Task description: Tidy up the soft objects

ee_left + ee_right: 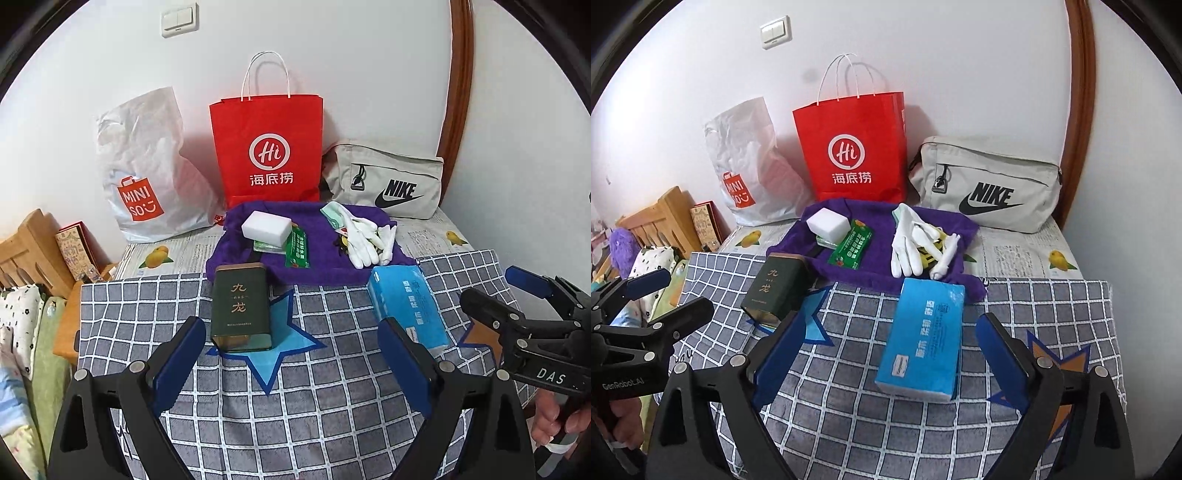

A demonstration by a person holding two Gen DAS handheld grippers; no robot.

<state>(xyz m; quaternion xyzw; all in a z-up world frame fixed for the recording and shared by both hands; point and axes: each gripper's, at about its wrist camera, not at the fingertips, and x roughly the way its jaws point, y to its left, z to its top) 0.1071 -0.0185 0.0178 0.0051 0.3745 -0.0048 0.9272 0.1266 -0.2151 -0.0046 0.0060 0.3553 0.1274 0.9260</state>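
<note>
- In the left wrist view, a purple towel (310, 266) is seen spread near the back of the table. A white sponge (266, 229), a green packet (297, 248) and white gloves (364, 236) are laid on it.
- A blue tissue pack (406, 306) is seen on the checked cloth (314, 406), just in front of the towel. A dark green tin (242, 306) is lying beside it, on a blue star.
- Three bags are stood at the back: a white plastic bag (144, 166), a red paper bag (267, 147) and a grey pouch (388, 181). What is inside them cannot be seen.
- How far the sorting has got cannot be told. The soft things are seen out on the table, which fits a job still to be done, or things laid out on the towel on purpose.
- The left gripper (291, 365) is held wide open above the cloth. Nothing is held or touched by it.
- In the right wrist view, the tissue pack (923, 332) is seen right ahead, between the two blue fingers but farther out. The gloves (916, 243) and sponge (827, 223) are seen on the towel (871, 266) behind it.
- The right gripper (886, 365) is also held wide open. Nothing is gripped, and the pack does not seem to be touched.
</note>
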